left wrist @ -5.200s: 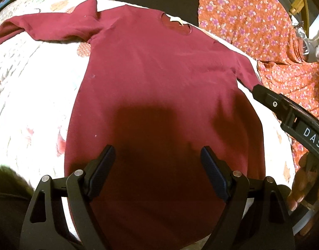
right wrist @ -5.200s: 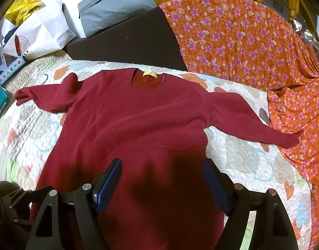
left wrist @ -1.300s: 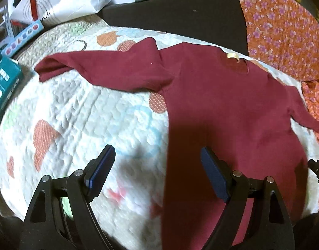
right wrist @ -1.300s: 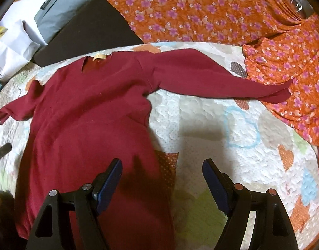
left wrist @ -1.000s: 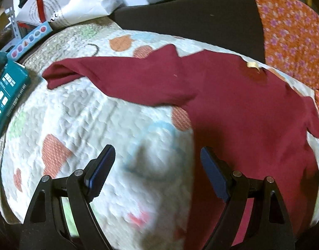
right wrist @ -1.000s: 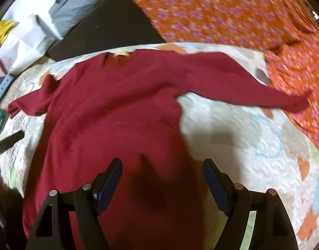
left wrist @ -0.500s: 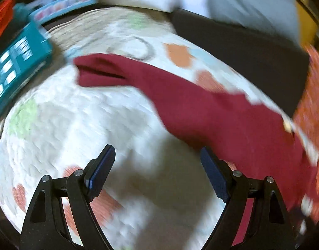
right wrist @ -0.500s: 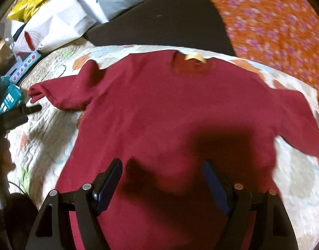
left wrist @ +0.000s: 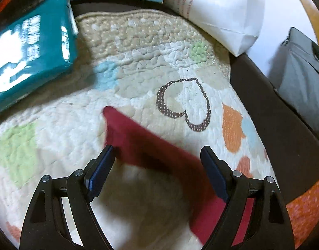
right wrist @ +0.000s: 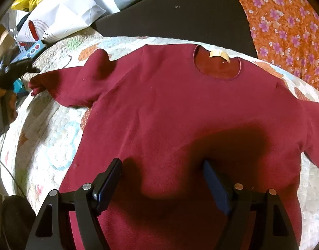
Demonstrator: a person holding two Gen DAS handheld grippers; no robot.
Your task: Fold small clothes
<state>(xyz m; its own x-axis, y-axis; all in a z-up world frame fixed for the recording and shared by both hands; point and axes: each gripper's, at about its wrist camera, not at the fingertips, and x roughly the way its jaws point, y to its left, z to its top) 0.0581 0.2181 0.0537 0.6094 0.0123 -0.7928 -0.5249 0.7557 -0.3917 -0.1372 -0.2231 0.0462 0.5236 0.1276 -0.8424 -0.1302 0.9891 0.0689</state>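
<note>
Right wrist view shows you the quilt point(right wrist: 44, 145) with the maroon shirt point(right wrist: 169, 114) spread flat; your right tongs point(right wrist: 162, 180) gape above its middle. Your left tongs point(left wrist: 156, 166) gape over the left sleeve cuff point(left wrist: 117, 125).

I am looking at a matt, soft cloth shirt point(right wrist: 169, 114) lying on a bumpy stitched quilt point(left wrist: 138, 48), my claws' point(right wrist: 161, 179) plastic fingers point(right wrist: 107, 185) showing dull black.

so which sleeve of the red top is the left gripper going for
The sleeve whose cuff end lies between the left gripper's open fingers, on the quilt near the teal box. The other sleeve lies at the opposite side, away from both grippers.
</note>
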